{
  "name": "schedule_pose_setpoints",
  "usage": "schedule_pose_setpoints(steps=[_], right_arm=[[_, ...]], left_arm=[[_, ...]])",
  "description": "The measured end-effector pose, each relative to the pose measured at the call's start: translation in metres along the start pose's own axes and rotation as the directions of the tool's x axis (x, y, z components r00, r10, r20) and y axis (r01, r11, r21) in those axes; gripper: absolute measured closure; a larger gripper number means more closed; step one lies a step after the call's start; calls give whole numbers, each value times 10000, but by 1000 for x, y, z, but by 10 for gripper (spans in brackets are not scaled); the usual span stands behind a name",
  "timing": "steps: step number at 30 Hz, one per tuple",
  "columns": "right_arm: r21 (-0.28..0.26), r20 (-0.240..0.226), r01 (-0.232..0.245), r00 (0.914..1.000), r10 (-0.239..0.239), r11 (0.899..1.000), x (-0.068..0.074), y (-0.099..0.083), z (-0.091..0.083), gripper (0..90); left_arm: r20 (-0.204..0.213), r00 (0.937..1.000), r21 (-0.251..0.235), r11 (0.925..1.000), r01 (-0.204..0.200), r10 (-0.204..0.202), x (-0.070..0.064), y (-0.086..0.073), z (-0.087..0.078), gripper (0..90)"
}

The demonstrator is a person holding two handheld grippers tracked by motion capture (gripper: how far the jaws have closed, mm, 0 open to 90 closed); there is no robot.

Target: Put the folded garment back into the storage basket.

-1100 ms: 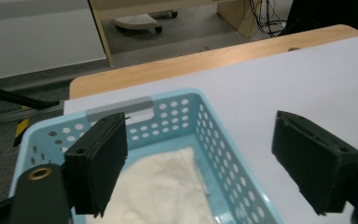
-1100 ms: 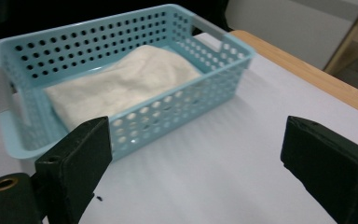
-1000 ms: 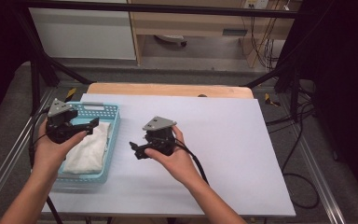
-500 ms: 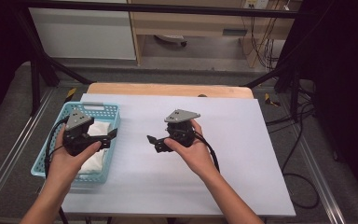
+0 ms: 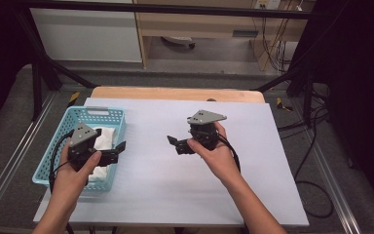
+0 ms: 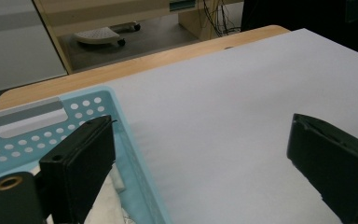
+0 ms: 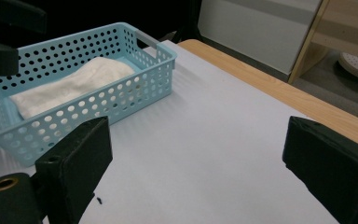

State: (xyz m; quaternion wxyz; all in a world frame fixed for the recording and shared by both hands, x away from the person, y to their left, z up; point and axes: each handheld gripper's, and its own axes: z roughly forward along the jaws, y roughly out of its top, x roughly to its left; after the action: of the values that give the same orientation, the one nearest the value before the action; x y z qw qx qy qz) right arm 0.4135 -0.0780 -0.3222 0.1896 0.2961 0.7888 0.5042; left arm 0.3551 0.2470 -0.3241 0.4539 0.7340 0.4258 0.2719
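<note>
High view showed our left gripper (image 5: 118, 151) spread wide and empty above the basket (image 5: 53, 161) rim, so we judged lowering onto the cloth (image 5: 103, 139) just behind it best.

Even, soft light from overhead brightens my white paper-covered worktop (image 5: 185, 185), with no glare and only faint shadows. The room's edges fall dark, and my black tongs blur up close in both gripper views.

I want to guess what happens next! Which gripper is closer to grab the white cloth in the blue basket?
Left, probably. The left gripper hangs open over the blue basket rim, right beside the white cloth. The right gripper, also open, hovers mid-table, away from it.
</note>
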Motion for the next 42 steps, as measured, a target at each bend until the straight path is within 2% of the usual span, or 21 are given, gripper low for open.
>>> schedule_pose_setpoints(steps=[6, 8, 13, 17, 20, 25, 29, 42], right_arm=[[-422, 197, -200, 9996, 208, 9989, -12, -2, -12, 82], [-617, 334, -225, 9991, 246, 9978, -16, -3, -16, 83], [-1003, 610, -361, 9972, 423, 9943, -26, -5, -27, 84], [-1124, 764, -461, 9956, 549, 9926, -36, -7, -37, 84], [-1223, 849, -537, 9943, 644, 9910, -40, -9, -44, 84], [-1327, 932, -643, 9927, 770, 9891, -50, -15, -57, 88], [-1394, 1008, -723, 9911, 868, 9876, -58, -20, -69, 90], [-1739, 1733, -1178, 9737, 1481, 9777, -85, -40, -111, 74]], left_arm=[[125, 9999, -82, 10000, -11, 12, -3, -11, -2, 74], [111, 9998, -87, 9998, 158, -157, -2, -15, -2, 72], [-2, 9996, -49, 9996, 267, -267, 1, -24, -4, 72], [-28, 9998, 103, 9998, 187, -187, 0, -29, -5, 72], [-68, 9996, 68, 9996, 290, -289, 1, -32, -7, 76], [133, 9995, 57, 9996, 282, -283, 0, -41, -8, 77], [123, 9995, 22, 9995, 306, -306, 1, -47, -9, 77], [89, 9992, 78, 9992, 399, -399, 6, -54, -9, 75]])
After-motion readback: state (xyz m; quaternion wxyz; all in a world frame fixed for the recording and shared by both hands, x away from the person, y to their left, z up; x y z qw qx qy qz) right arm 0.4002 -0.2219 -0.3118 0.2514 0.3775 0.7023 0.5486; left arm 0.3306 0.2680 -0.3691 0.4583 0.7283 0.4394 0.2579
